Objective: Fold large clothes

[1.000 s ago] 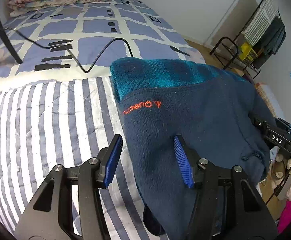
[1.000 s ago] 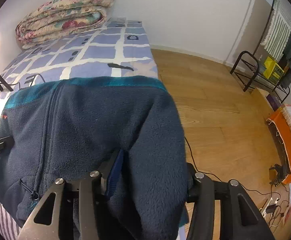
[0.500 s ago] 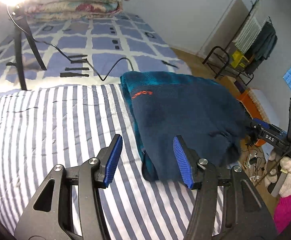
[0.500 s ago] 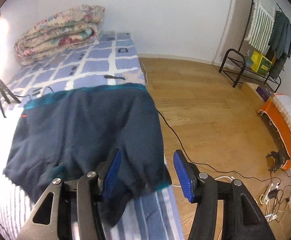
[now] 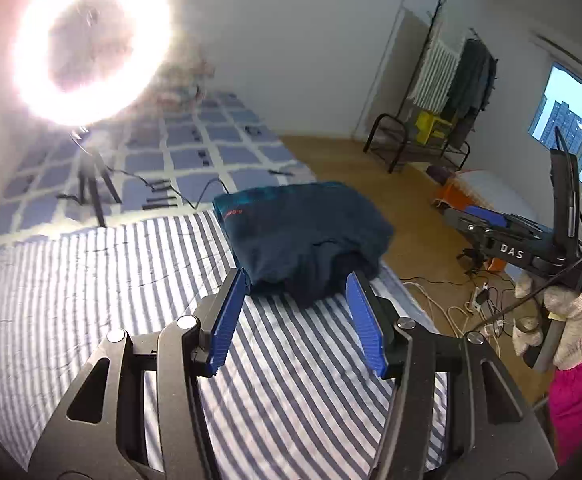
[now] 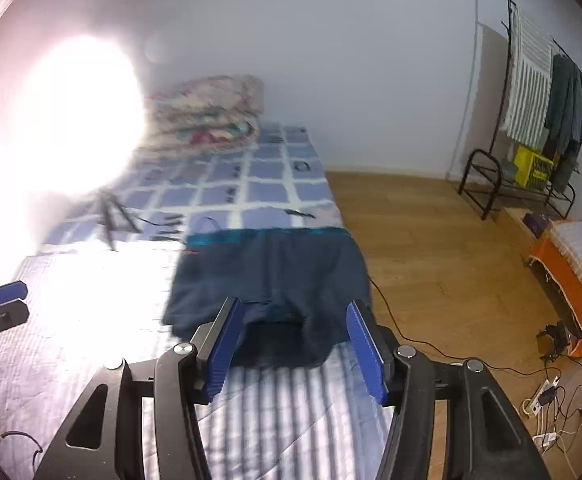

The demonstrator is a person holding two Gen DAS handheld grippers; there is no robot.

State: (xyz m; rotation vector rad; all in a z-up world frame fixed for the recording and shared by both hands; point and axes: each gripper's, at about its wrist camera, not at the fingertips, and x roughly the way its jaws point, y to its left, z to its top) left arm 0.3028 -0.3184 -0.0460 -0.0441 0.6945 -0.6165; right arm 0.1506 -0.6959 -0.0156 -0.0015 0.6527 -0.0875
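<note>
Fleece jacket (image 5: 303,236): 1, folded on bed (image 5: 91,300); 2 tongs (image 5: 295,320) (image 6: 297,340) agape, empty.

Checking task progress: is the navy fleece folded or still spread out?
Folded: the navy fleece lies as a compact layered bundle on the striped bedsheet, released.

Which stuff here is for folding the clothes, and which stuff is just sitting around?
For the job:
- navy fleece jacket, folded on the striped sheet
- left gripper, jaws open
- right gripper, jaws open

Just lying about:
- ring light on its tripod
- floral quilt
- clothes rack
- cables on the floor
</note>
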